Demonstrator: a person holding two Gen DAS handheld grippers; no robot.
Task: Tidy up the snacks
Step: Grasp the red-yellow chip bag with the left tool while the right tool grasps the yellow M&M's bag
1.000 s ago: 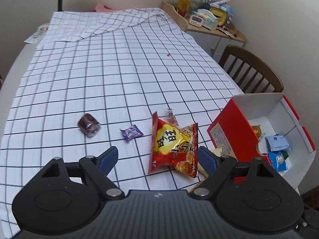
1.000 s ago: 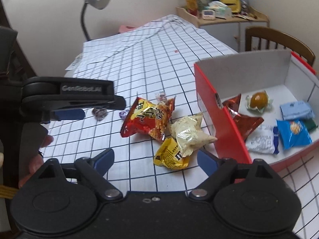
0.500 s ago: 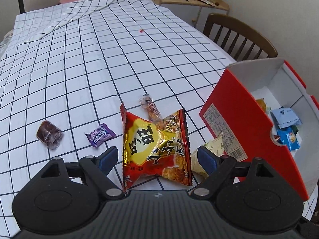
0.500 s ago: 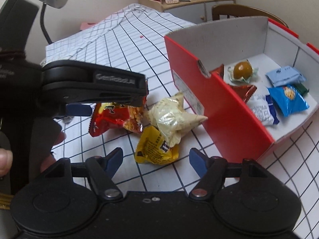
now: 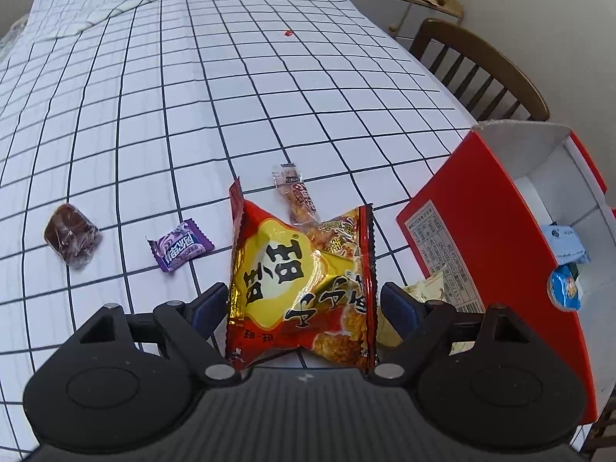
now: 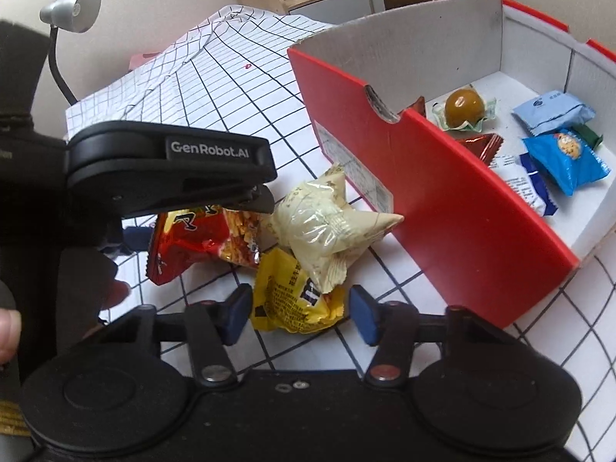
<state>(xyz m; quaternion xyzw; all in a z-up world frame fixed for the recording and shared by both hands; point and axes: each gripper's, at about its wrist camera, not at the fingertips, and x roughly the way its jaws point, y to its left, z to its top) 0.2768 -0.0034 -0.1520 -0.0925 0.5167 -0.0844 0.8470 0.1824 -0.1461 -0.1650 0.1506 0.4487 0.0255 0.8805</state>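
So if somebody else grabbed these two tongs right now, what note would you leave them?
Left tongs: open, straddling the red chip bag, not gripping yet.
Right tongs: open, either side of the yellow packet.
Red box: several snacks already inside.
Left on the cloth: chip bag, yellow packet, pale pouch, thin stick snack, purple candy, brown sweet.

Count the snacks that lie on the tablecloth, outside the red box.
6: brown candy, purple candy, stick snack, red bag, pale bag, yellow bag. More may be hidden underneath.
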